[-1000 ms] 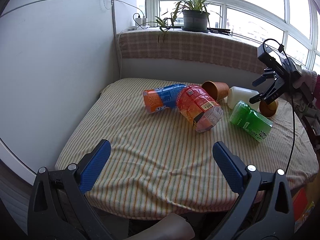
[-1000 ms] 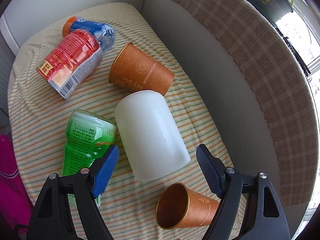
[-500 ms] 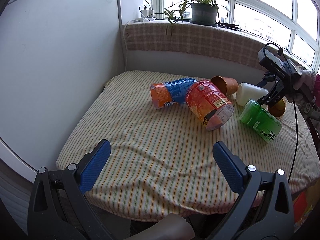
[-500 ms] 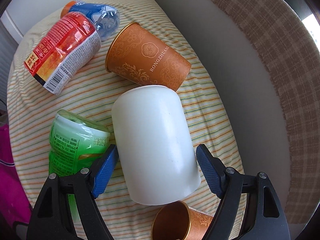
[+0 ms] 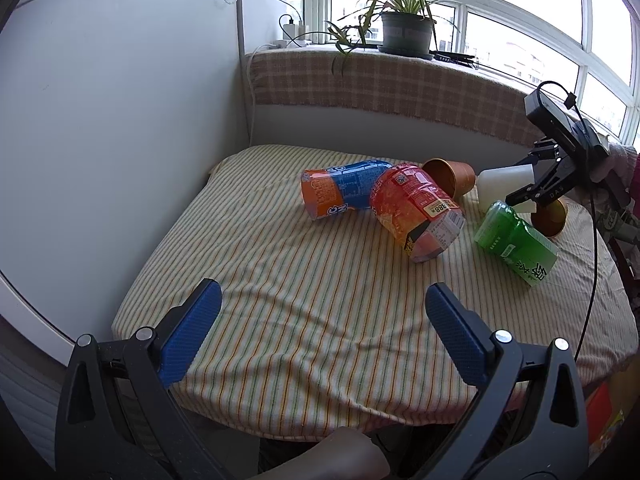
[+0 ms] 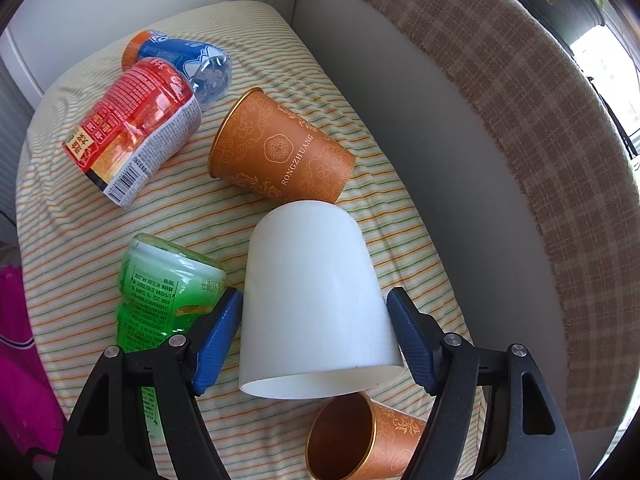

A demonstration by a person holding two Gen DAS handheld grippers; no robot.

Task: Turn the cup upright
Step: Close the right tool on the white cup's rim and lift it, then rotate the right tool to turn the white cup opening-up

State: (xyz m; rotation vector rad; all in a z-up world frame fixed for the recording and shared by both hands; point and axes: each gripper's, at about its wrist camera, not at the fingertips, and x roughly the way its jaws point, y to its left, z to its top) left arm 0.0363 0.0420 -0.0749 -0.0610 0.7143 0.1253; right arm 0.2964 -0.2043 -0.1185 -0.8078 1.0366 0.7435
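Right wrist view: the right gripper (image 6: 314, 334) has advanced over the last second until its wide-open blue pads flank the white cup (image 6: 316, 300), lying on its side between the green bottle (image 6: 160, 292) and far orange cup (image 6: 280, 152); closing looks next. Left gripper (image 5: 320, 334) hangs open, empty, near the striped tablecloth (image 5: 300, 300) edge.

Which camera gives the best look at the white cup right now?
The right wrist view: the white cup fills the centre, lying on its side between the right gripper fingers, open end nearest the camera. In the left wrist view the cup is small, far away and partly hidden behind that gripper.
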